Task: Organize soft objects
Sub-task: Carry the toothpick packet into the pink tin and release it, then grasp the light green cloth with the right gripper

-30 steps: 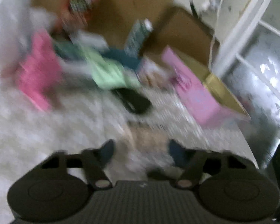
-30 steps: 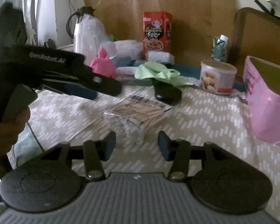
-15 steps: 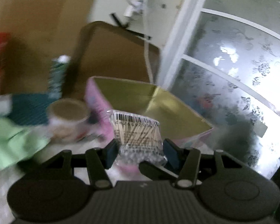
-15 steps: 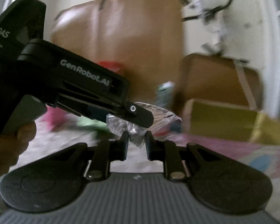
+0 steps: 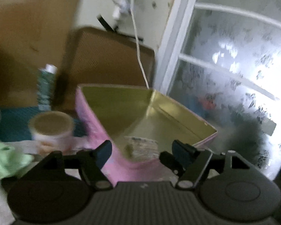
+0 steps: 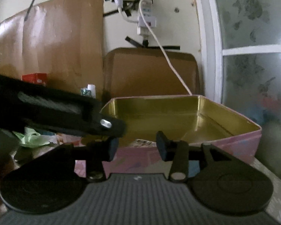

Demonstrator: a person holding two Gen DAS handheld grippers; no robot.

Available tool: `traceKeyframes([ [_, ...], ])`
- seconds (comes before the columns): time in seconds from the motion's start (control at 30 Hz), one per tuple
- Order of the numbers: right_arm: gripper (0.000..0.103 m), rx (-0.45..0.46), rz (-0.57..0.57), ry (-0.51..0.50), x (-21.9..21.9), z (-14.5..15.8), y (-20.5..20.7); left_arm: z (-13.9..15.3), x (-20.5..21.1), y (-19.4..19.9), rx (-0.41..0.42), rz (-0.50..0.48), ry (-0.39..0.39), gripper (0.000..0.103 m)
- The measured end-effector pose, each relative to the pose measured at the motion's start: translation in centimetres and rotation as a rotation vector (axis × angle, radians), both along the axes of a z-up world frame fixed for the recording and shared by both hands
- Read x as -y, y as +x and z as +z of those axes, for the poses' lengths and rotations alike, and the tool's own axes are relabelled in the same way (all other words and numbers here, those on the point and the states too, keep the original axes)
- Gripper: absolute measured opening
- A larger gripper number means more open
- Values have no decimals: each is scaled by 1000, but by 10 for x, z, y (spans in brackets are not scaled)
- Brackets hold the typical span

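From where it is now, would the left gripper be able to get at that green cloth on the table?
Probably yes. The left gripper is open and holds nothing; its jaws have just been opening, with the plastic packet now in the pink tin. The green cloth lies uncovered to its left, beside the round can.

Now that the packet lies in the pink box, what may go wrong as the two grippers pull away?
1. The left gripper and right gripper, jaws just opened and empty, hang close over the near wall of the pink box; either may knock the box on withdrawing.
2. The packet lies against that near wall, so a finger might catch it.
3. The round can stands close beside the box and could be bumped.
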State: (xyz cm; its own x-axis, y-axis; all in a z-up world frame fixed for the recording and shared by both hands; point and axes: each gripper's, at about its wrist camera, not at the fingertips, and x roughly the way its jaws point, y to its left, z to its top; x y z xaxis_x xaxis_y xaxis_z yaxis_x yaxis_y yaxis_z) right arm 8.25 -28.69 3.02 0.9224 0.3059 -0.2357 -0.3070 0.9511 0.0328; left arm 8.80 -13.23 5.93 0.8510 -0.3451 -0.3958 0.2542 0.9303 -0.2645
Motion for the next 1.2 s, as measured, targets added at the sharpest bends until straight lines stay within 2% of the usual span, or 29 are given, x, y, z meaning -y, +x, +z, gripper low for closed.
traceKeyframes([
  [0.13,47,-8,66,51,-10,0,-11,-5,-48,-46,7,92,-8,75],
  [0.23,47,-16,163,27,-32,3,-17,-20,-90,-82,-28,206,5,75],
  [0.33,47,-44,287,-6,-62,5,-18,-33,-128,-111,-78,353,58,75],
  [0.43,47,-85,401,-34,-97,5,-14,-39,-161,-128,-90,498,104,75],
  [0.53,47,-121,509,-50,-135,9,-9,-45,-184,-133,-71,572,103,75],
  [0.57,47,-126,532,-60,-146,10,-7,-49,-188,-132,-75,577,93,75],
  [0.6,47,-131,546,-71,-159,11,-1,-52,-194,-130,-96,559,51,71],
  [0.63,50,-140,555,-81,-170,12,8,-52,-196,-130,-91,539,31,71],
  [0.67,55,-158,563,-89,-180,12,19,-51,-197,-130,-78,539,28,72],
  [0.73,70,-212,566,-94,-196,10,45,-51,-198,-129,-74,527,24,72],
  [0.83,71,-311,543,-89,-208,1,74,-50,-195,-133,-51,507,29,73],
  [0.97,69,-476,564,-13,-212,-13,99,-54,-191,-139,-41,497,40,74],
  [1.0,63,-495,570,4,-211,-15,101,-54,-191,-138,-45,497,39,74],
  [1.03,35,-480,572,8,-209,-15,98,-54,-191,-136,-50,497,37,74],
  [1.07,19,-479,579,-4,-210,-15,96,-55,-192,-135,-58,499,33,74],
  [1.13,6,-432,549,13,-202,-9,85,-56,-196,-133,-70,501,21,75],
  [1.2,6,-354,549,18,-194,0,67,-57,-200,-133,-79,505,1,75],
])
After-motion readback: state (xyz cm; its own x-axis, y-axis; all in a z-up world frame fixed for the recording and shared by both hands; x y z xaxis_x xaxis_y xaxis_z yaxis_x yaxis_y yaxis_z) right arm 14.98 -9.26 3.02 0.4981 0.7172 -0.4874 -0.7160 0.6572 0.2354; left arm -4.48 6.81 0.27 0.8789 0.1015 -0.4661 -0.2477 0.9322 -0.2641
